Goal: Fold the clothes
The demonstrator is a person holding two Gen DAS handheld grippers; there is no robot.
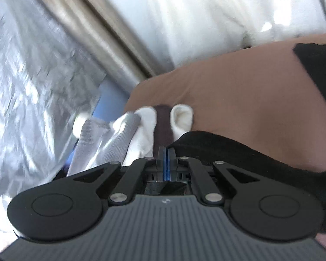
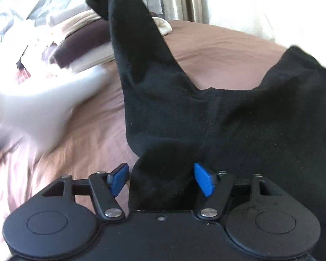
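Note:
A black garment (image 2: 228,119) lies spread on the brown bed sheet (image 2: 217,47). One part of it is pulled up in a long strip toward the top of the right wrist view. My left gripper (image 1: 166,152) is shut, and the black garment (image 1: 228,152) runs from its blue pads off to the right, so it grips an edge of the cloth. My right gripper (image 2: 160,178) stands open low over the bed. A raised fold of the black garment sits between its blue pads (image 2: 203,182), which do not visibly pinch it.
A stack of folded clothes (image 2: 84,41) rests at the bed's far left, with white socks (image 1: 180,119) beside it. A blurred white shape (image 2: 39,104) crosses the left side. Crinkled silver sheeting (image 1: 32,76), a curtain (image 1: 93,32) and white bedding (image 1: 206,10) lie beyond the bed.

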